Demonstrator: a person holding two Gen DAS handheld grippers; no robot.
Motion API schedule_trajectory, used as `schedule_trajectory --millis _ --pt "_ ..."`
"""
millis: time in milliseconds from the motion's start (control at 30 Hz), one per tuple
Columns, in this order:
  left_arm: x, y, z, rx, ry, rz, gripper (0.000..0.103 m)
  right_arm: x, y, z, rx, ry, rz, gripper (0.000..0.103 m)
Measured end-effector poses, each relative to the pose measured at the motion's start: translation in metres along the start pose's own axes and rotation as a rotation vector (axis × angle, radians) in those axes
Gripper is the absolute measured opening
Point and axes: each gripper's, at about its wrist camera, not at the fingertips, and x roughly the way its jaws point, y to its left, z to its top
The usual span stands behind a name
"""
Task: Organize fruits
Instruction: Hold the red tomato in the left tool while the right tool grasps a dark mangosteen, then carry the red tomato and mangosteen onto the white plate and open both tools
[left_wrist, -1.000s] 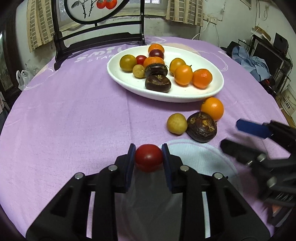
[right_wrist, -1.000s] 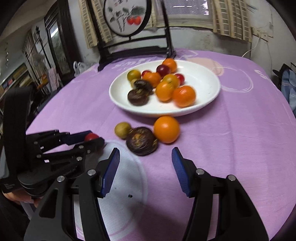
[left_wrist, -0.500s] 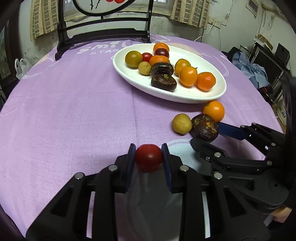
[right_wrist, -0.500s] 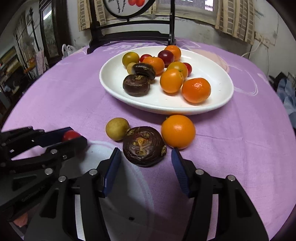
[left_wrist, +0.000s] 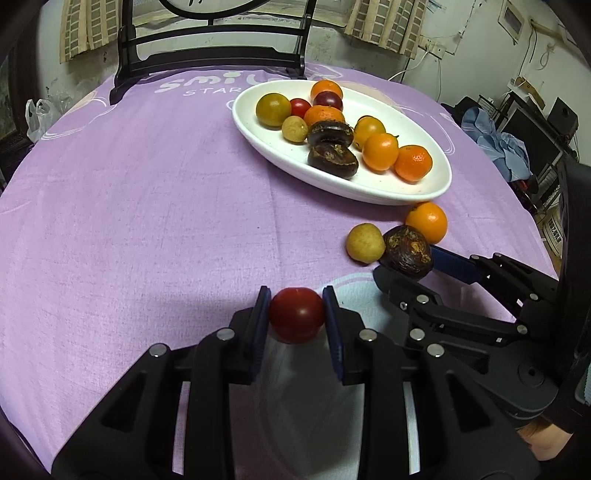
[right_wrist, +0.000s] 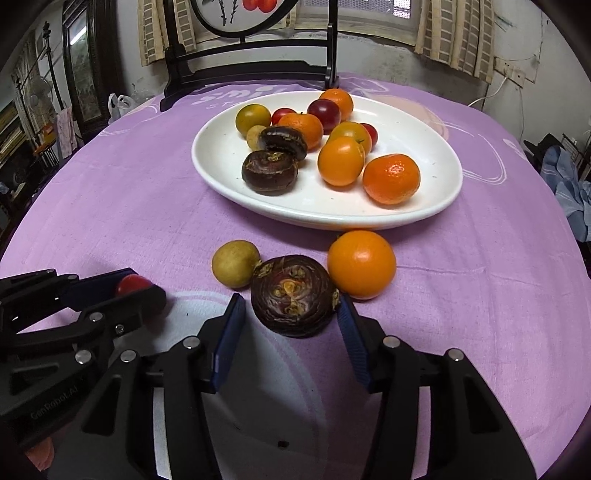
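From the left wrist view, the left gripper (left_wrist: 296, 315) sits at 6 o'clock with its fingers clamped on a small red tomato (left_wrist: 296, 314), exactly as a second ago; that grasp has not changed. What has changed is at 3 o'clock: the right gripper (left_wrist: 404, 264), which hung well off to the side a second ago, has pushed in so that its fingers now bracket the dark wrinkled fruit (left_wrist: 407, 251) on the purple worktop (left_wrist: 147, 221). The yellow fruit (left_wrist: 365, 243) touches that dark one on its 9 o'clock side, and the loose orange (left_wrist: 426, 222) sits just behind it. The white plate (left_wrist: 280, 155), already well filled, lies toward 1 o'clock.

From the right wrist view, the right gripper (right_wrist: 291, 314) has its fingers spread, one on either side of the dark wrinkled fruit (right_wrist: 293, 295), not yet pressing it. Half a second ago the fruit lay just ahead of the tips; now it sits between them. The loose orange (right_wrist: 361, 263) is very near the right-hand finger. The white plate (right_wrist: 436, 199) fills 12 o'clock, and the left gripper (right_wrist: 138, 290) waits at 9 o'clock with the small red tomato (right_wrist: 133, 284).

To my eye, three fruits remain off the plate, and closing on the dark one looks next.
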Motion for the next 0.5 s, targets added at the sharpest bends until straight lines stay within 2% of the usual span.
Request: schedule_trajectory --millis 167,500 --pt "-0.002 0.003 0.001 -0.015 0.001 -0.01 0.029 -0.012 -0.011 -0.003 0.032 -0.006 0.098 0.046" --pt "-0.022 -0.005 0.008 -0.002 -0.074 -0.023 0.029 -0.059 -0.035 -0.001 0.082 -0.159 0.189 0.046"
